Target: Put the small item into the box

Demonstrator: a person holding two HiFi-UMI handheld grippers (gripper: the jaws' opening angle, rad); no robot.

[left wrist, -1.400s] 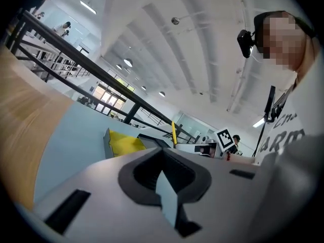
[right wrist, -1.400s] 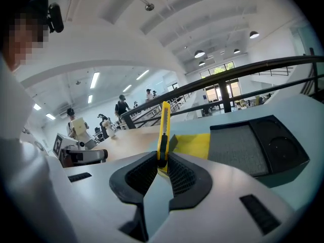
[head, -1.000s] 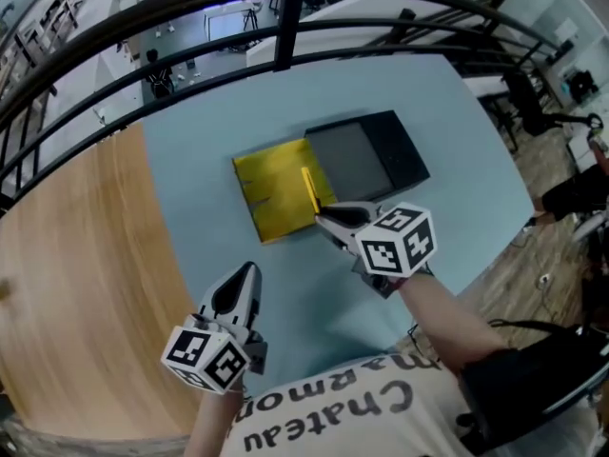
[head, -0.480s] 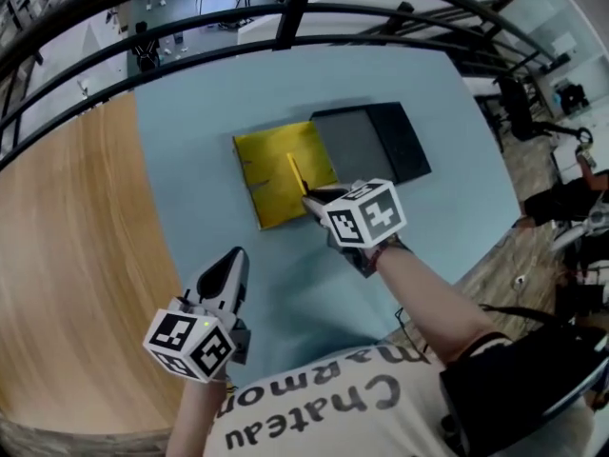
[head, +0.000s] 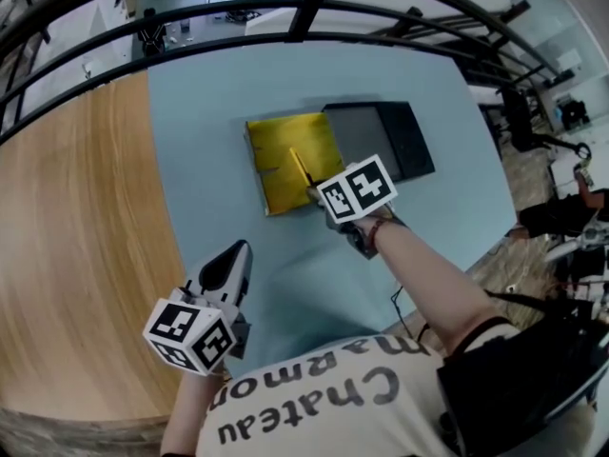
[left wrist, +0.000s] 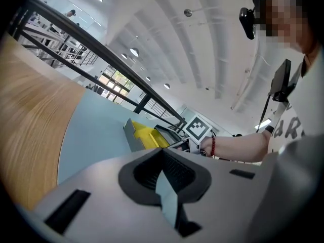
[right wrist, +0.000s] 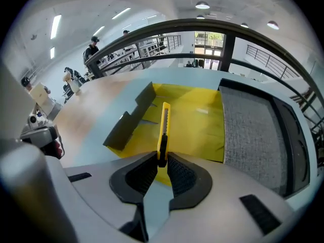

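Note:
A slim yellow utility knife (right wrist: 163,130) sticks out from my right gripper (right wrist: 161,161), whose jaws are shut on its dark rear end. The knife (head: 301,168) hangs over the near part of the open box's yellow-lined half (head: 285,131). The box's other half (head: 376,146) is dark grey with a foam pad and lies to the right. My left gripper (head: 226,272) is held low near the person's body, well short of the box (left wrist: 139,134); its jaws are shut with nothing between them.
The box lies on a pale blue round tabletop (head: 209,160). A wooden surface (head: 67,255) adjoins it on the left. Black railings (head: 285,8) curve beyond the table's far edge. The person's arm (head: 428,284) reaches in from the lower right.
My right gripper has carried the knife forward, from the box's near edge to above the yellow half. The left gripper has hardly shifted.

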